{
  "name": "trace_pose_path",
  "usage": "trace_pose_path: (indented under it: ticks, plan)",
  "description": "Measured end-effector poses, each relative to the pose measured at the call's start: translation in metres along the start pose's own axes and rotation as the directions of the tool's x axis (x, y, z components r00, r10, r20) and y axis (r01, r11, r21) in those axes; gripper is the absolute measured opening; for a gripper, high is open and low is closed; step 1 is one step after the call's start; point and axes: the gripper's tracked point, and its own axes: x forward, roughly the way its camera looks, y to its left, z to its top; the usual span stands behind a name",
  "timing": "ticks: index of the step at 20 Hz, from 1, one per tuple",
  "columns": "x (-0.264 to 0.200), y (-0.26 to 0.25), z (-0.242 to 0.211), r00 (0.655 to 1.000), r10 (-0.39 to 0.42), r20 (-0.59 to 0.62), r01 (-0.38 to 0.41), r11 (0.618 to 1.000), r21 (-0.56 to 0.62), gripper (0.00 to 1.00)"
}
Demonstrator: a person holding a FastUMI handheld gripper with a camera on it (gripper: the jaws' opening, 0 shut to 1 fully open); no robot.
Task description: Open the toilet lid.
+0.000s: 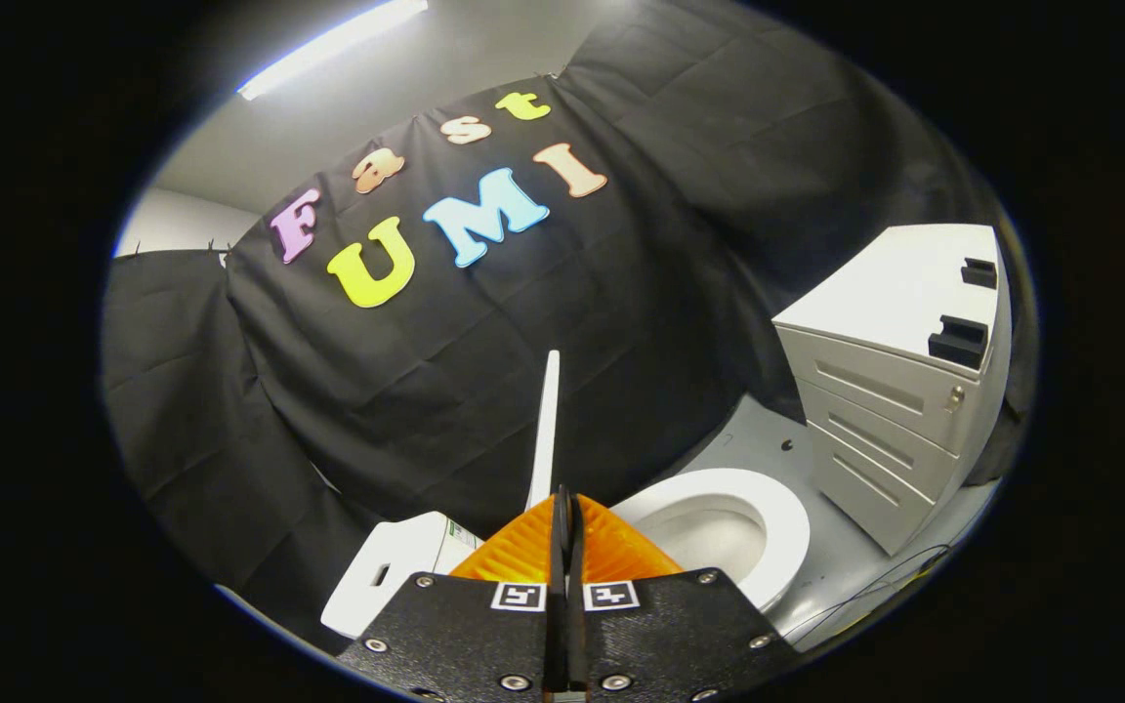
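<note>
Ribbed orange fingers (563, 527) clenched on thin white toilet lid (546, 430) standing edge-on, glossy oval seat (787, 532) beside, boxy drawer cabinet (899, 391) beyond.

claw (562, 508) pinching upright toilet lid (545, 430); bowl (729, 527) open

The toilet lid (545, 430) stands upright, edge-on, just ahead of the hand-held gripper (563, 508), whose fingers pinch its lower edge. The bowl (777, 527) lies to its right, the tank (387, 571) left, drawers (885, 410) beyond the bowl.
</note>
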Motion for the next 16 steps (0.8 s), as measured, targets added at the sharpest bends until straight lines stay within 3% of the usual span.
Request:
trace_pose_path:
  ticks: [16]
  plan:
    - [-0.01,0.116,-0.004,0.986,0.163,0.02,-0.154,0.962,-0.224,0.0]
